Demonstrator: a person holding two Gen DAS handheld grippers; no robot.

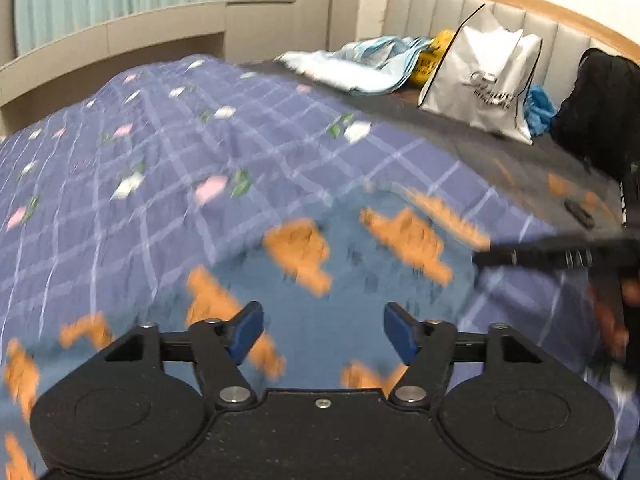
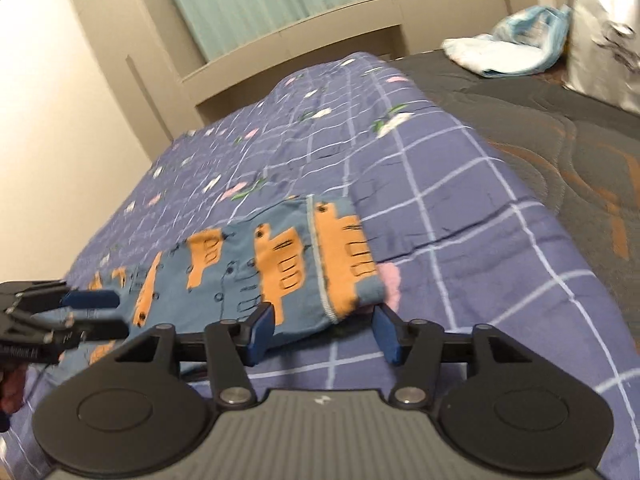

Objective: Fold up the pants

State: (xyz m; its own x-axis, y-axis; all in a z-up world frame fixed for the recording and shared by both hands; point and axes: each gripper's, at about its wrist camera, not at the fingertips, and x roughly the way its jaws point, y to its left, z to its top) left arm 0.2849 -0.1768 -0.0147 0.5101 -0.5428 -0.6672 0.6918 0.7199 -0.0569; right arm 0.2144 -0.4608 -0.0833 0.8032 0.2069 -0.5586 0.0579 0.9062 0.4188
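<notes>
The pants [image 1: 340,272] are blue with orange truck prints and lie flat on the purple checked quilt [image 1: 160,152]. My left gripper [image 1: 323,336] is open and empty, hovering just above the pants. In the right wrist view the pants [image 2: 280,264] lie ahead with a hemmed edge nearest me. My right gripper [image 2: 323,330] is open and empty, its fingers either side of the pants' near corner. The left gripper [image 2: 96,312] shows at the left edge, open over the pants. The right gripper [image 1: 520,258] shows blurred at the right of the left wrist view.
A white shopping bag [image 1: 484,80], a light blue plastic bag [image 1: 360,64] and a black backpack [image 1: 600,112] sit by the padded headboard [image 1: 520,12]. A dark grey mattress cover [image 2: 540,120] lies right of the quilt. A wall and curtained window ledge [image 2: 300,36] stand beyond the bed.
</notes>
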